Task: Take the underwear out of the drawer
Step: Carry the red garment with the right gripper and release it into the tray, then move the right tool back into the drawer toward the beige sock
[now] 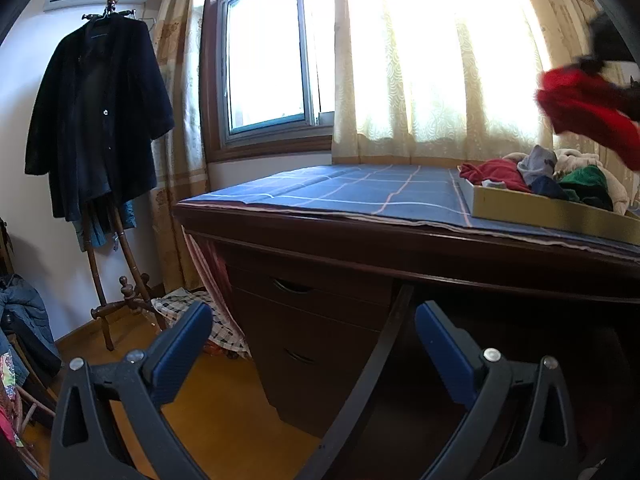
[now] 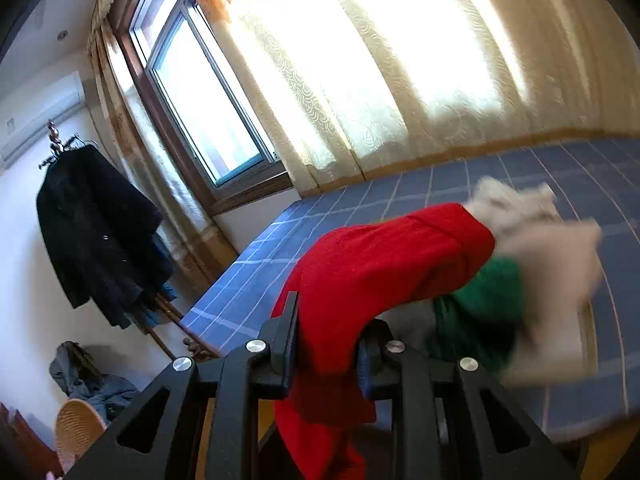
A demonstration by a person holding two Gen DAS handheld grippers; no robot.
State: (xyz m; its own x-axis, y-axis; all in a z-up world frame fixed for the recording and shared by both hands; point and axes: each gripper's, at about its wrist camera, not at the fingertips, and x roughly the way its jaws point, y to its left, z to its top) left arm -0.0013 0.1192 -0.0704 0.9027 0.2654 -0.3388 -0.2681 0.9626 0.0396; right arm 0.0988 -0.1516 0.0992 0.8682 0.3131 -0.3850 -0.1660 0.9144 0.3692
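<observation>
Presently, item one: my right gripper (image 2: 328, 344), jaws narrowed and clamped on red underwear (image 2: 384, 272), which hangs raised above the drawer (image 1: 548, 210); that drawer sits on the blue checked cloth (image 1: 360, 192) covering the dark wooden desk (image 1: 360, 248), holding a heap of red, grey, green and cream garments (image 1: 560, 178). Item two: my left gripper (image 1: 314, 340), jaws wide and holding nothing, low before the desk front, with a dark coat (image 1: 96, 120) on a stand near the window (image 1: 264, 52).
</observation>
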